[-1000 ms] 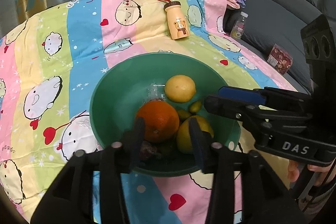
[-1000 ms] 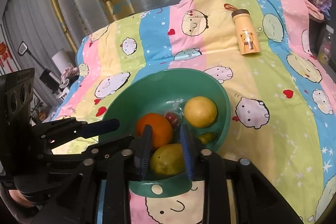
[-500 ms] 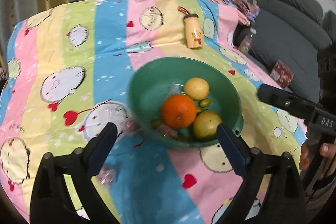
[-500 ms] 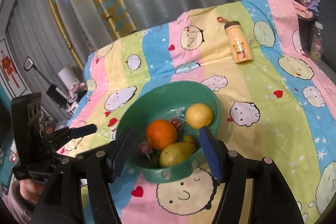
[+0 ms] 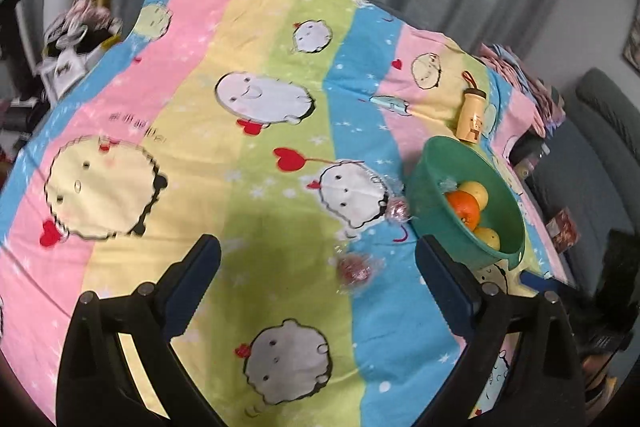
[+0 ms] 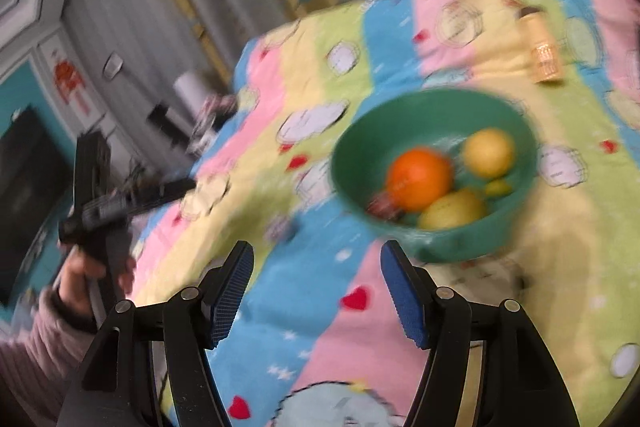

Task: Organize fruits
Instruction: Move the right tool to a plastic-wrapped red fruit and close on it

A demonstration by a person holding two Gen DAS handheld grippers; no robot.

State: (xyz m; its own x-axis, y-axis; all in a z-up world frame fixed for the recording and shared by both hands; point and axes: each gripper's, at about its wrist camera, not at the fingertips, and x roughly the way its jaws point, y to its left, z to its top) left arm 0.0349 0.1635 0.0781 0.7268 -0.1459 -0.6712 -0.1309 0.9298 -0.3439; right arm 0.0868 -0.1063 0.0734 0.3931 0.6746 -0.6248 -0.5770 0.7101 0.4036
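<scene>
No legible writing shows; the left gripper (image 5: 318, 269) and right gripper (image 6: 316, 291) gape empty near the green bowl (image 6: 352, 163).

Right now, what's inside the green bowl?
In the green bowl: an orange, two yellow fruits, a small green one and a red wrapped item. Anything beneath the pile is covered.

Both claws (image 5: 316, 275) wider, off bowl (image 5: 434, 163)
</scene>
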